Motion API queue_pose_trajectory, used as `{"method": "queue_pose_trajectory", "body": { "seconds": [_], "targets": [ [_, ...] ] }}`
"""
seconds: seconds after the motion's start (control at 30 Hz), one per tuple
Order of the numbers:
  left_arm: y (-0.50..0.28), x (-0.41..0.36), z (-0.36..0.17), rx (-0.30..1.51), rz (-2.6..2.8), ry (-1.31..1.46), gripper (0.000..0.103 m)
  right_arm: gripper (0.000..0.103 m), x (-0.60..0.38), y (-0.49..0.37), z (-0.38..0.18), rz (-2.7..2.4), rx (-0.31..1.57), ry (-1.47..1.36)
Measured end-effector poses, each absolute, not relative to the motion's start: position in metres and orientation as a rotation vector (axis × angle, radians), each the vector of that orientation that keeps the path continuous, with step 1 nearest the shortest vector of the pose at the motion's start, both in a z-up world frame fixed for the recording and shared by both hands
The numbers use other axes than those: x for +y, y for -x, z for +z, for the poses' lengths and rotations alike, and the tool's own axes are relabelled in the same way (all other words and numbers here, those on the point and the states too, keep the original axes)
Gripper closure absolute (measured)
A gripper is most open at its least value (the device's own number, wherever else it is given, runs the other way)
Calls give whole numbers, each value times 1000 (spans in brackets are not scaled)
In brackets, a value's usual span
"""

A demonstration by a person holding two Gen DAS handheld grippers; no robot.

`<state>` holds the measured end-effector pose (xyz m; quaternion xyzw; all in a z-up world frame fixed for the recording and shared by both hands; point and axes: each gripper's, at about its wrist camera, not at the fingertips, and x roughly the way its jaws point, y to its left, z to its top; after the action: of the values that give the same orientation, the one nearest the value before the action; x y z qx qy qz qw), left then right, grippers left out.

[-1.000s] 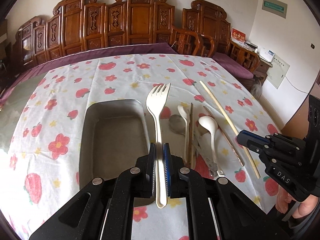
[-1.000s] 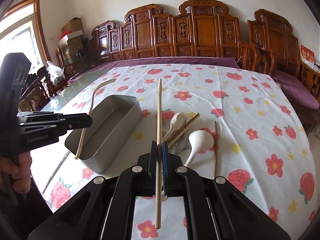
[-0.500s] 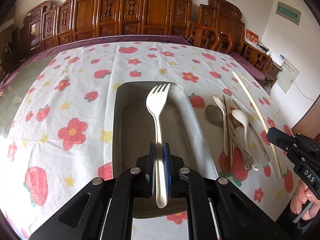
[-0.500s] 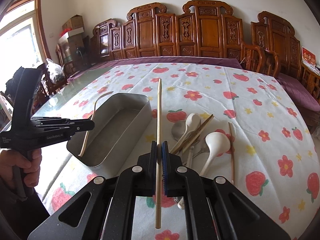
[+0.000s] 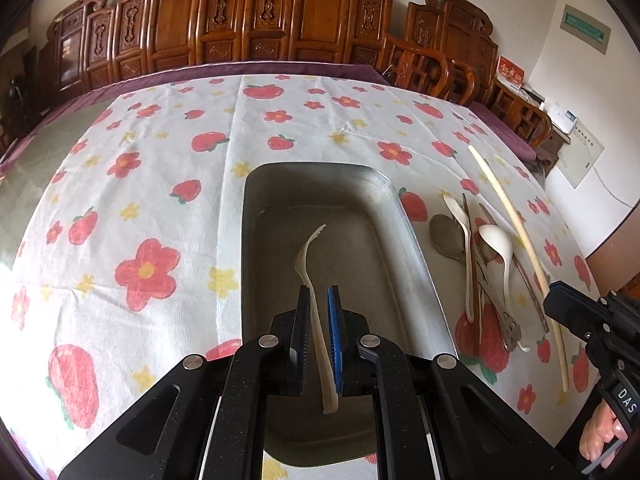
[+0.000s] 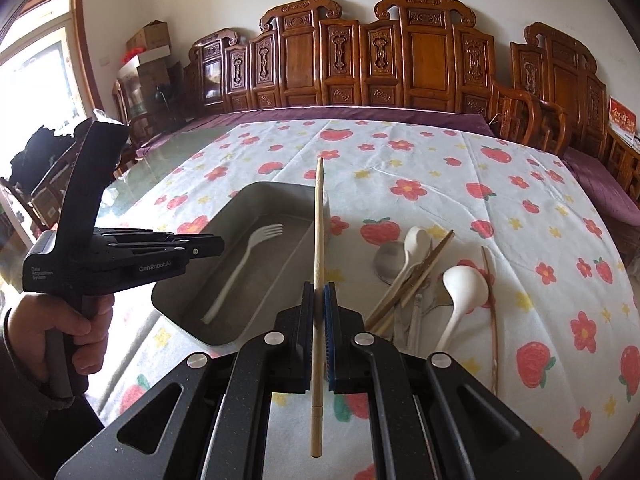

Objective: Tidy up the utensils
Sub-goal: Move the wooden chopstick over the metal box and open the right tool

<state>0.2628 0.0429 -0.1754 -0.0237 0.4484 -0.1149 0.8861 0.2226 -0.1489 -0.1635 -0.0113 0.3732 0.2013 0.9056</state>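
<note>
Two grippers, one steel tray, assorted utensils on a strawberry-print tablecloth point(image 6: 400, 152).

Item 1: white plastic fork point(image 5: 310, 256). Slim curved handle, short tines, seen edge-on from the left wrist. Located inside the rectangular metal tray point(image 5: 416, 248), tines toward the far end. It looks to be lying on the tray floor.

Item 2: left gripper point(image 5: 318, 292). Poised over the tray, jaws parted by a narrow gap. The fork shows through that gap, with the pads not pressing on it. From the right wrist view the fork sits clear of the fingers.

Item 3: right gripper point(image 6: 319, 292). Clamped on a pale bamboo chopstick point(image 6: 318, 220), gripped nearer its butt end, tip pointing away over the tray's right rim.

Item 4: unsorted pile right of the tray: white spoons point(image 6: 466, 284), a metal spoon point(image 6: 386, 260), brown chopsticks point(image 6: 424, 268).

Step in hand, as judged: fork deposited, chopstick next. The next move calls for swinging the chopstick left over the tray, lining it up lengthwise and lowering it before release.
</note>
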Motion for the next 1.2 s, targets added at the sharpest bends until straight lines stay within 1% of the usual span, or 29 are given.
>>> {"method": "queue_pose_trajectory", "body": {
  "seconds": [0.27,0.57,0.87,1.2],
  "targets": [
    [-259,67,-150,879,-225,69,96,97,-120,-239,-161,431,805,-4],
    [-255,93,-131,825,-185,59,96,97,-86,-261,-172,441,853,-37],
    [-258,119,-126,815,-142,106,96,97,-60,-283,-189,427,893,-28],
    [-259,120,-127,817,-137,95,96,96,-59,-284,-205,446,916,-18]
  ]
}}
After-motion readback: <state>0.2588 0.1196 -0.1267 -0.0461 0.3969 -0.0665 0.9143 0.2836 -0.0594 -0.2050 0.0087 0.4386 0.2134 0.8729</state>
